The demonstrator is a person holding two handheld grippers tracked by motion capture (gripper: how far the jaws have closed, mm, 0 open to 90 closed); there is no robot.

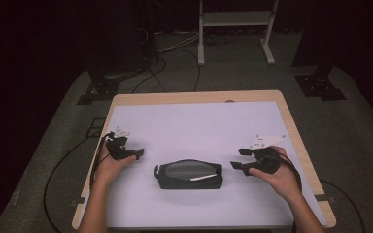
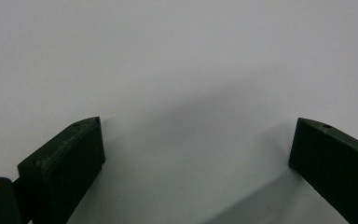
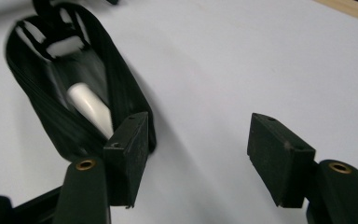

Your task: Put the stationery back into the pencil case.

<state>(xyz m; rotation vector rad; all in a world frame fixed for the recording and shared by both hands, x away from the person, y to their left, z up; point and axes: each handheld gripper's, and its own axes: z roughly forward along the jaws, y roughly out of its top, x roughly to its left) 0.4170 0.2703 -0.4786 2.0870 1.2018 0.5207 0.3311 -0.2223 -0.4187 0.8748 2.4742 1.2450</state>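
Both grippers are sitting open and empty: left gripper [image 1: 137, 154] parked on the white mat [image 1: 194, 121], right gripper [image 1: 238, 158] just right of the black pouch [image 1: 188, 175]. Pouch is lying mid-table near the front edge, unzipped, a white tube [image 3: 92, 108] inside. I'm judging the tube is stowed, so I'm lining up for the zipper; keeping the right jaws low and approaching square.

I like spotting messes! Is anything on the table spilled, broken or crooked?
Nothing stands out. The black pouch lies flat in the middle of the table, unzipped, with a white marker tucked inside. Nothing looks spilled or torn.
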